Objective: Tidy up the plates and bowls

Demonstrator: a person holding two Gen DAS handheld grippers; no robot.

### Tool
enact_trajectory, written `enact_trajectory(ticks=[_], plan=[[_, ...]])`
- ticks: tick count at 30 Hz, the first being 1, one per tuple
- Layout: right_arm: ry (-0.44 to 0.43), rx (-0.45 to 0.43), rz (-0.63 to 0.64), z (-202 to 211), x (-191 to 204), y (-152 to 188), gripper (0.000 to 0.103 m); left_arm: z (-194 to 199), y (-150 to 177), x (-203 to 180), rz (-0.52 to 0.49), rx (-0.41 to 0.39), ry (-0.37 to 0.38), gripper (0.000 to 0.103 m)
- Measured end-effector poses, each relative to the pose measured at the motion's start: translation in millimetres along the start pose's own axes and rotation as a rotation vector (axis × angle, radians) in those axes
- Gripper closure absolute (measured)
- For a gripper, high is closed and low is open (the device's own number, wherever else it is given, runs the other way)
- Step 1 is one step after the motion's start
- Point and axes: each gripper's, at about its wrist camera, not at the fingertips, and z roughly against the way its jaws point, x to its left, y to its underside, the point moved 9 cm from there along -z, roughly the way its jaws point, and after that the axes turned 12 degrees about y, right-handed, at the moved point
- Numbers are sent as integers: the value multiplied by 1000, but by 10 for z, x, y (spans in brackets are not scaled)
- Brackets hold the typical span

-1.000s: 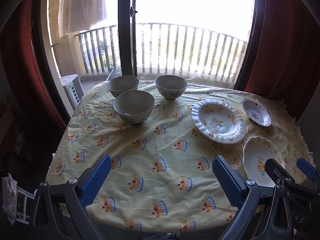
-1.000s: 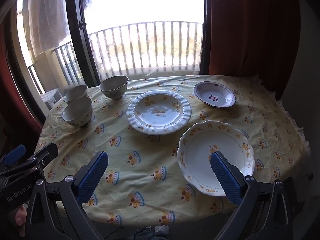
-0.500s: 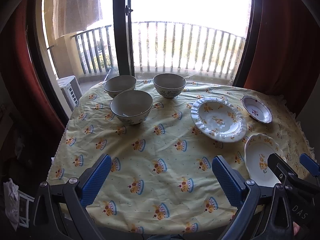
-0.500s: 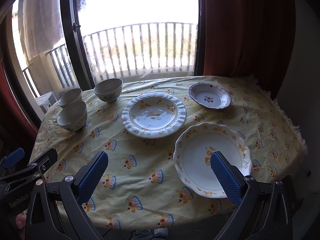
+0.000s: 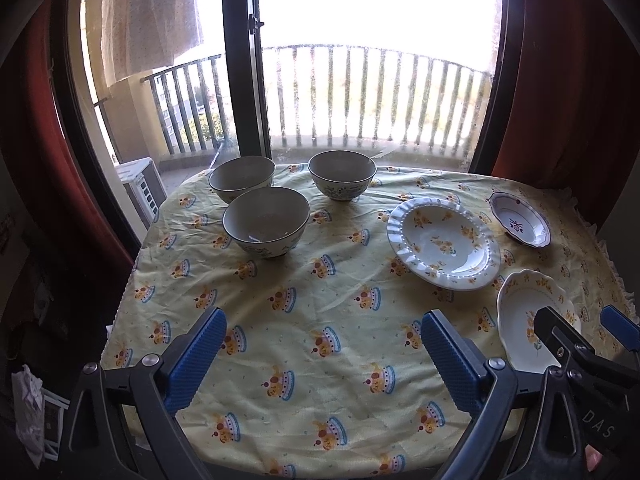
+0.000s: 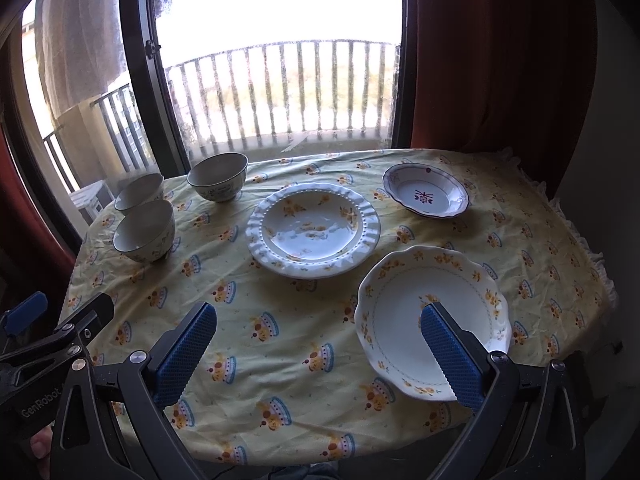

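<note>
Three grey-rimmed bowls stand at the table's far left: the nearest bowl (image 5: 266, 220) (image 6: 145, 230), one behind it (image 5: 242, 178) (image 6: 139, 193), and one to the right (image 5: 342, 174) (image 6: 217, 176). A large ruffled plate with yellow flowers (image 5: 443, 243) (image 6: 313, 229) lies mid-table. A small purple-motif dish (image 5: 519, 224) (image 6: 425, 195) lies far right. A scalloped white plate (image 5: 524, 316) (image 6: 400, 312) lies near the front right. My left gripper (image 5: 323, 354) is open and empty above the front edge. My right gripper (image 6: 318, 352) is open and empty, its right finger over the scalloped plate.
The round table wears a yellow crown-print cloth (image 5: 304, 320) (image 6: 280, 332). Behind it are a balcony door frame (image 5: 240, 60), railing and red curtains (image 6: 480, 60). An air-conditioner unit (image 5: 142, 188) sits outside at left. The right gripper shows in the left view (image 5: 580, 344).
Both grippers have pulled back and risen slightly, so the table sits lower and smaller in view. Plates and bowls have not moved. Both grippers stay open.
</note>
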Motion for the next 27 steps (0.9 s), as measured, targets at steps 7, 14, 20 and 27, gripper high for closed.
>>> enact_trajectory(ticks=[7, 14, 20, 27], plan=[[-5, 10, -20, -43, -26, -11, 0, -24, -28, -19, -17, 4, 4, 5], [10, 9, -17, -56, -23, -19, 0, -49, -34, -22, -16, 7, 0, 4], [16, 1, -3, -53, -2, -25, 0, -64, -43, 3, -5, 6, 3, 4], [24, -4, -6, -47, -11, -42, 0, -65, -41, 8, -5, 7, 2, 4]])
